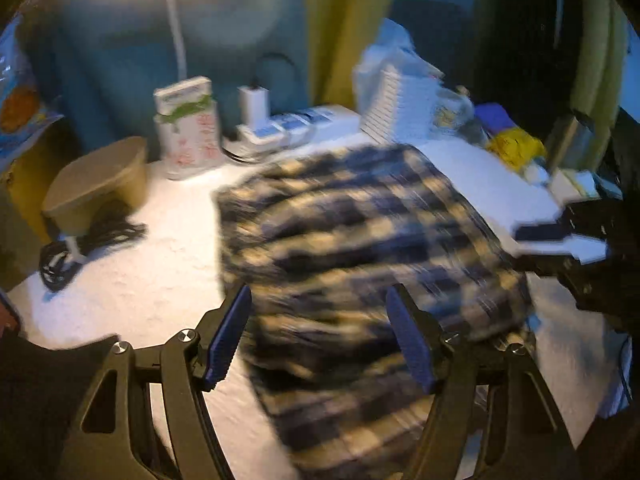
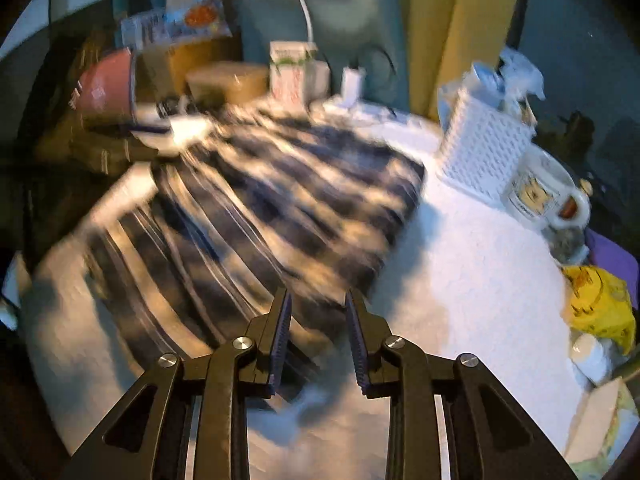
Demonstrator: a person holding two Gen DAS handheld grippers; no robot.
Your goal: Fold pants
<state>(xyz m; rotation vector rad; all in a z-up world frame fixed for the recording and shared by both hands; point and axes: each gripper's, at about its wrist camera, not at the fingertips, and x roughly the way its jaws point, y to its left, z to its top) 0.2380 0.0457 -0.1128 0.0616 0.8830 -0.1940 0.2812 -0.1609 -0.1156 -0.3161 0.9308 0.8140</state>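
Observation:
The plaid pants [image 1: 360,248], dark blue and cream, lie folded in a heap on the white table [image 1: 152,280]; both views are motion-blurred. My left gripper [image 1: 320,296] is open, its blue pads wide apart just above the near part of the pants, holding nothing. In the right wrist view the pants [image 2: 272,208] spread across the middle and left. My right gripper [image 2: 318,300] is open with a narrower gap, its tips over the near right edge of the pants, empty. The right gripper's dark body [image 1: 592,248] shows at the right of the left wrist view.
A tan bowl [image 1: 100,184] and black cable [image 1: 80,248] sit at the left. A carton [image 1: 188,128], charger and power strip [image 1: 280,128] line the back. A white lattice basket [image 2: 484,148], mug [image 2: 544,192] and yellow bag [image 2: 600,304] stand at the right.

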